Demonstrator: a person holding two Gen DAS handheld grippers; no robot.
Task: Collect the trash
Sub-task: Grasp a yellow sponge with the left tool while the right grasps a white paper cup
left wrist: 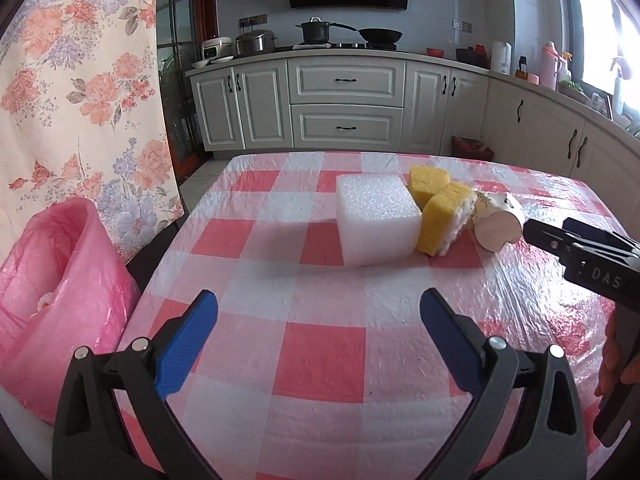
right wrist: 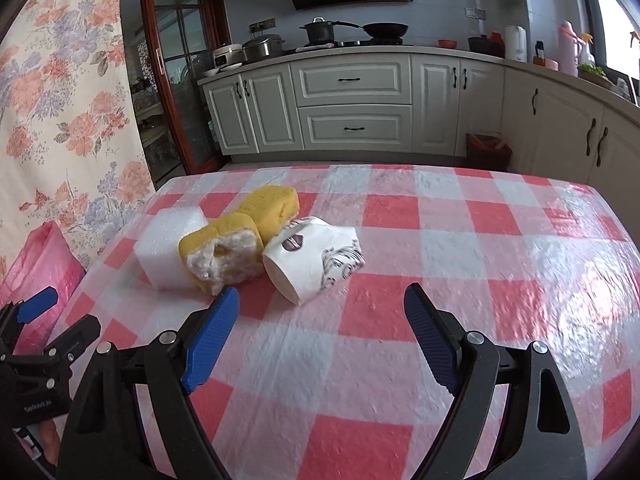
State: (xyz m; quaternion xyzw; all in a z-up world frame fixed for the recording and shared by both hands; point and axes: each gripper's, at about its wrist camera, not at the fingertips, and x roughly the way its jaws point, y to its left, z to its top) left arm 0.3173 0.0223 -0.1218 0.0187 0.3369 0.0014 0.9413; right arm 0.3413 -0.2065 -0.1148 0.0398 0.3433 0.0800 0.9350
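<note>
**Both grippers empty above the checked table**

The left gripper (left wrist: 319, 330) and right gripper (right wrist: 321, 320) gape wide, holding nothing. Ahead on the table (right wrist: 460, 320) lie a white foam block (left wrist: 376, 224), two yellow sponges (left wrist: 442, 218) and a crushed paper cup (right wrist: 316, 264), touching; the cup lies sideways, base toward the right gripper. A pink trash bag (left wrist: 56, 280) stands left.

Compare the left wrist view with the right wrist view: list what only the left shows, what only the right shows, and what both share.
Only the left wrist view: the open mouth of the pink trash bag, and the foam block's broad front face.

Only the right wrist view: the torn white underside of the near sponge, the printed side of the paper cup, and the wooden glass door.

Both: the checkered tablecloth, the far sponge, and both grippers, the left gripper and the right gripper, open and empty.
</note>
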